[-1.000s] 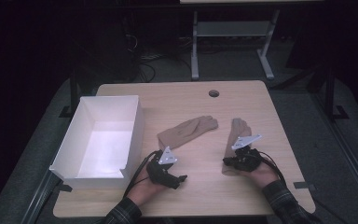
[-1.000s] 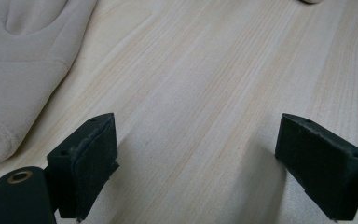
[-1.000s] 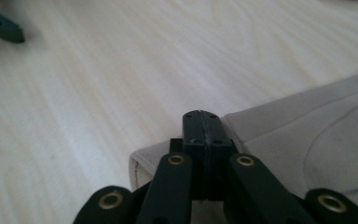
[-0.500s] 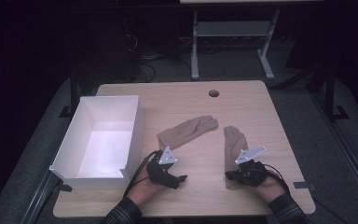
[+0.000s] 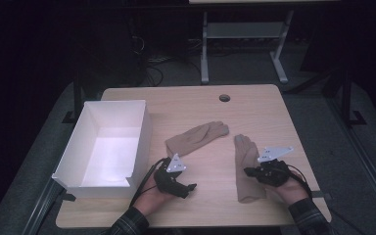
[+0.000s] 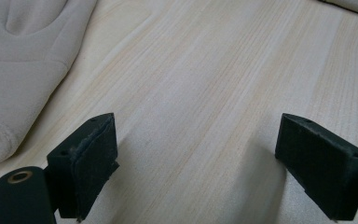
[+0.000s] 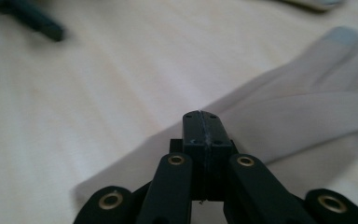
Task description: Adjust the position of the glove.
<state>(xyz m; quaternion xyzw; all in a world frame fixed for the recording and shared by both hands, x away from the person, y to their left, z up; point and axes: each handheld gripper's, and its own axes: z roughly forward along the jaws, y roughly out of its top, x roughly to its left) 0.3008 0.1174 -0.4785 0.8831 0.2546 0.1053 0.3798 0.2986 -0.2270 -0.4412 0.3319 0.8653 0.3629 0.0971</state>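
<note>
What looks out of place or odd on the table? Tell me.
Nothing is spilled or damaged. The two gloves lie apart and at different angles: the left glove slants toward the box, the right glove runs lengthwise under the shut right gripper.

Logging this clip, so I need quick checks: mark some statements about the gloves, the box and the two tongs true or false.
1. The left tongs stand open over bare wood. True.
2. The right tongs are wide open. False: their jaws are pressed together, above the right glove; whether they pinch its fabric cannot be told.
3. Both gloves lie inside the white box. False: both lie on the table, to the right of the box.
4. The left glove lies between the box and the right glove. True.
5. A round hole sits near the table's far edge. True.
</note>
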